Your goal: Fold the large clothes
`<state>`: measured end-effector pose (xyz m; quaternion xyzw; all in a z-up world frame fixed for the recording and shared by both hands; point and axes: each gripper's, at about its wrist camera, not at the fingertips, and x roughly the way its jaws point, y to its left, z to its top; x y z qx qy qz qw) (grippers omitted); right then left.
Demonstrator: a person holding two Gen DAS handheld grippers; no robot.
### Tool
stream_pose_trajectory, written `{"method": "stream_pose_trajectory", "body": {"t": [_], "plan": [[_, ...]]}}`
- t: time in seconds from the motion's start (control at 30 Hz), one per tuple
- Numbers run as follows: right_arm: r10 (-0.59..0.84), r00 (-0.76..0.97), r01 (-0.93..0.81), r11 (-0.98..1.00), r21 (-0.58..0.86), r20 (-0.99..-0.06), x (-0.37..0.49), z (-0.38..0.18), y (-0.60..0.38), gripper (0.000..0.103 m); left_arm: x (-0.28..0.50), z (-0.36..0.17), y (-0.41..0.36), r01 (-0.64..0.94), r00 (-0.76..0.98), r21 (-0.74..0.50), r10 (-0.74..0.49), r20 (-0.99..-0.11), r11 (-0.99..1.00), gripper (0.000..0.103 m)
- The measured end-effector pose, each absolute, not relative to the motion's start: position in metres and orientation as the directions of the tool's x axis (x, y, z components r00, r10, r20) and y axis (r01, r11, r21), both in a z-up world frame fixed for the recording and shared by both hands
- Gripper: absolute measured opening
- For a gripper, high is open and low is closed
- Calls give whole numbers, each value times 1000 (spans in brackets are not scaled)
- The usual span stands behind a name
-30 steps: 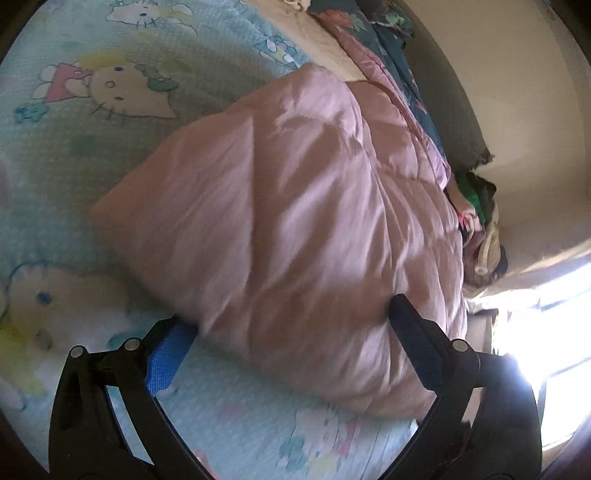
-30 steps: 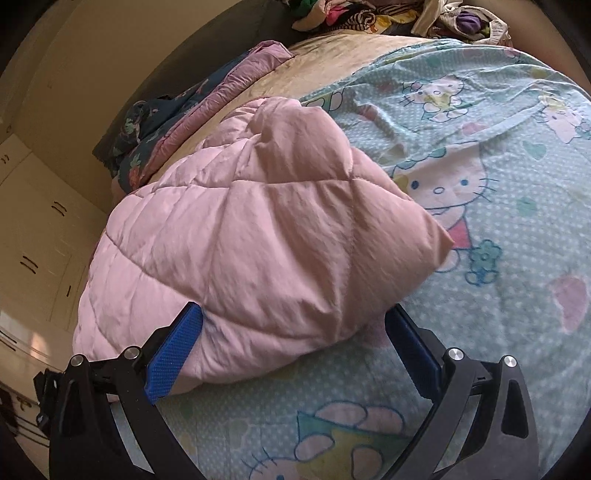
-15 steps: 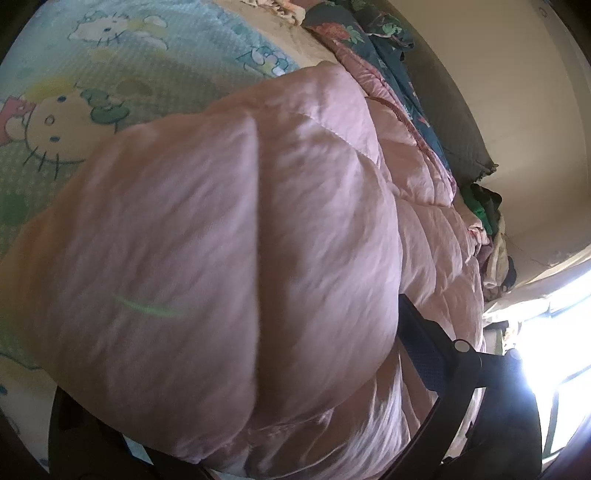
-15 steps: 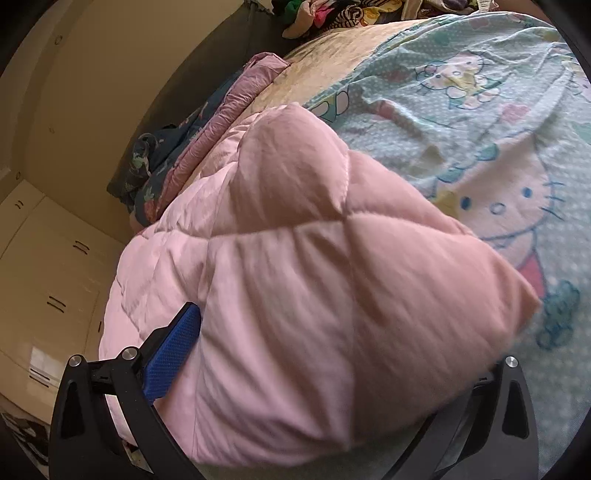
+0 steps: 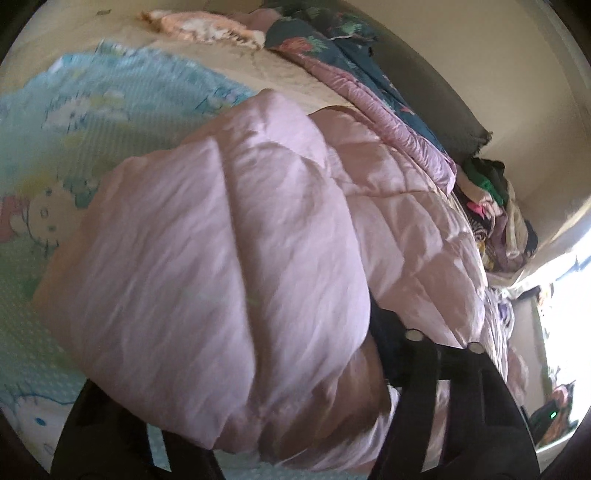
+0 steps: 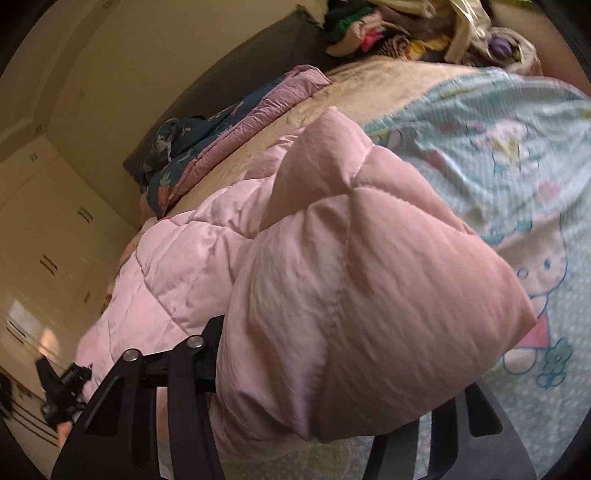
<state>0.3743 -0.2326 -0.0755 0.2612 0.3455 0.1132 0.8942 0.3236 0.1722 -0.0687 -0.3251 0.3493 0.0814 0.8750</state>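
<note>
A pink quilted comforter (image 5: 229, 266) lies bunched on the bed over a Hello Kitty sheet (image 5: 74, 122). My left gripper (image 5: 236, 391) is shut on a thick corner fold of it; the fabric hides the fingertips. In the right wrist view the same comforter (image 6: 354, 280) fills the middle, and my right gripper (image 6: 332, 398) is shut on its other corner, lifted off the sheet (image 6: 517, 155). Only the black finger bases show beside the fabric.
A dark floral and mauve blanket (image 5: 354, 74) lies along the headboard side. A pile of mixed clothes (image 5: 491, 206) sits at the bed's far end, also in the right wrist view (image 6: 406, 33). Cream wardrobe doors (image 6: 48, 240) stand left. A bright window (image 5: 569, 302) is at right.
Both grippers moved in onto the comforter's corners and closed on them. The corners are now bunched up and raised off the sheet.
</note>
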Motion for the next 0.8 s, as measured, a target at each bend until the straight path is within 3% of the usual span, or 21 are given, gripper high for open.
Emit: {"method": "stream_pose_trajectory", "body": {"t": [0.3,0.8], "plan": [[334,753,-102,911,400,-567,365,-42,-209,35,318,-41,163,-328,761,-445,-47,-647,833,34],[341,778,-221,935,279,-528,318,14,-191,32,277,6,156,-272,785,-412,-47,-618,870,32]]}}
